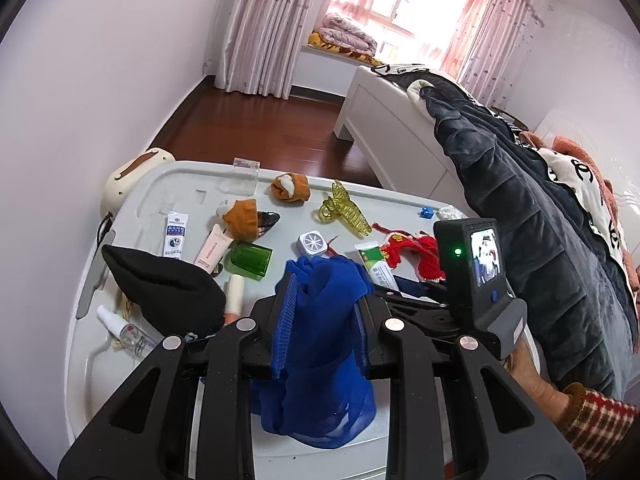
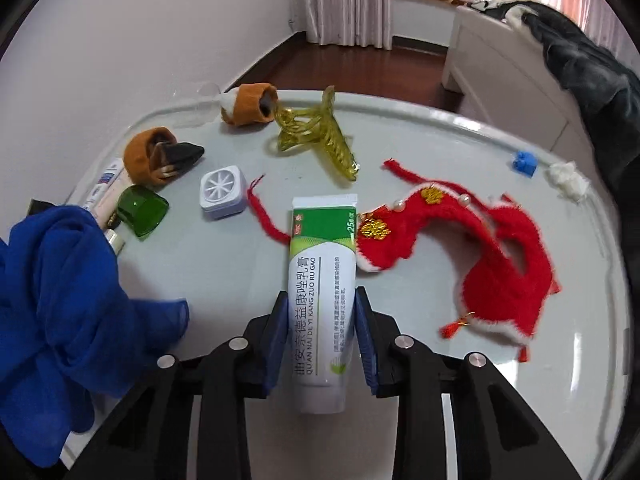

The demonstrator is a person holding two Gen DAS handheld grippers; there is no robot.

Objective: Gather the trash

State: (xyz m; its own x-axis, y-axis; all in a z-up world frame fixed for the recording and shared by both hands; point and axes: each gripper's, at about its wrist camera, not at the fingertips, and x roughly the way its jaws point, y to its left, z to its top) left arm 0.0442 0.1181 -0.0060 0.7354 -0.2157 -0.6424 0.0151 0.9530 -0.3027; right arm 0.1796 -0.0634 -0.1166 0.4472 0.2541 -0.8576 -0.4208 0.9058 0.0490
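Note:
My left gripper (image 1: 324, 296) is shut on a bunched blue mesh cloth (image 1: 320, 360), which hangs down between its pads over the white table (image 1: 280, 456). The same cloth (image 2: 52, 280) fills the left edge of the right wrist view. A white and green ointment tube (image 2: 320, 264) lies lengthwise between the blue pads of my right gripper (image 2: 322, 300), crimped end pointing away. Both pads press on its sides. From the left wrist view the tube (image 1: 378, 266) shows just right of the cloth.
On the table (image 2: 440, 128) lie a yellow hair claw (image 2: 320, 136), a red knitted piece (image 2: 492, 252), two orange socks (image 2: 148, 156), a green cup (image 2: 142, 210), a white square box (image 2: 223, 192), a black hat (image 1: 168, 288) and a crumpled white scrap (image 2: 568, 180). A bed with dark clothes (image 1: 520, 208) stands right.

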